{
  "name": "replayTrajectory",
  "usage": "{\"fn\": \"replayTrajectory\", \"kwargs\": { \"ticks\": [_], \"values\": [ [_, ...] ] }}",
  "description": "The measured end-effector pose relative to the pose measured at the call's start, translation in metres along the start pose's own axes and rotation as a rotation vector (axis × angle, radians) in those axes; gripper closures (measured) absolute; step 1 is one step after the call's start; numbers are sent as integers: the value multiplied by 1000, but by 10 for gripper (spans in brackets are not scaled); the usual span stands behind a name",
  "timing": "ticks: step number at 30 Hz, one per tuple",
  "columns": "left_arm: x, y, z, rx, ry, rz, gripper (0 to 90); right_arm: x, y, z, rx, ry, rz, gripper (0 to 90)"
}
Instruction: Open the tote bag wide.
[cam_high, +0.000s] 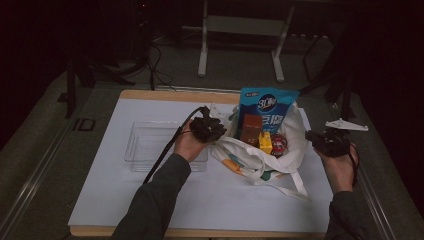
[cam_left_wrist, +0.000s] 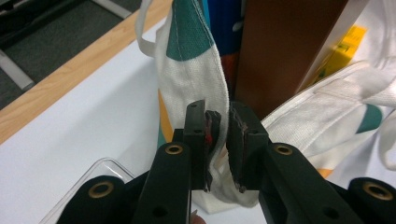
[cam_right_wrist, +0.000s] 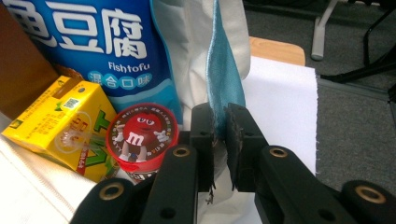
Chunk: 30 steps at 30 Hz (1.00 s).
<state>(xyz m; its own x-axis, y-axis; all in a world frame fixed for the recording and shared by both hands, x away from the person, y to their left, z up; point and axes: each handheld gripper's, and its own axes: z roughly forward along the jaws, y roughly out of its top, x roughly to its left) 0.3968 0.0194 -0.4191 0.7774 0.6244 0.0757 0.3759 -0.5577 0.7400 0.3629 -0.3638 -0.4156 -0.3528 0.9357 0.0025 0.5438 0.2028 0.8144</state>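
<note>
High view: a tote bag (cam_high: 260, 162) lies on the white table (cam_high: 150, 200), mouth held wide between two grippers. The left gripper (cam_high: 207, 128) has its jaws clamped on the bag's left rim; the right gripper (cam_high: 327, 141) pinches the right rim, a fold of cloth tight between its jaws. Inside stand a blue snack pack (cam_high: 267, 107), a brown box (cam_high: 251, 128), a yellow carton (cam_high: 265, 142) and a red candy tub (cam_high: 278, 144). A clear tray (cam_high: 145, 145) sits just left of the bag.

Just left of the right gripper (cam_right_wrist: 220, 128), the blue snack bag (cam_right_wrist: 116, 46) reads "Fishtofu" under large Chinese characters. The red cup (cam_right_wrist: 142, 137) beside it bears an "m".
</note>
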Motion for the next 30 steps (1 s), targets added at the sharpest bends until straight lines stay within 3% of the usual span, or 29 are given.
{"fn": "replayTrajectory", "kwargs": {
  "ticks": [6,18,30],
  "values": [
    [-1,-2,13,40,-8,16,771,3,-4,11,12,18,13,831],
    [-6,-9,43,148,34,70,758,7,-17,48,97,14,36,838],
    [4,-14,54,188,92,26,780,0,-27,61,140,-20,59,843]
  ]
}}
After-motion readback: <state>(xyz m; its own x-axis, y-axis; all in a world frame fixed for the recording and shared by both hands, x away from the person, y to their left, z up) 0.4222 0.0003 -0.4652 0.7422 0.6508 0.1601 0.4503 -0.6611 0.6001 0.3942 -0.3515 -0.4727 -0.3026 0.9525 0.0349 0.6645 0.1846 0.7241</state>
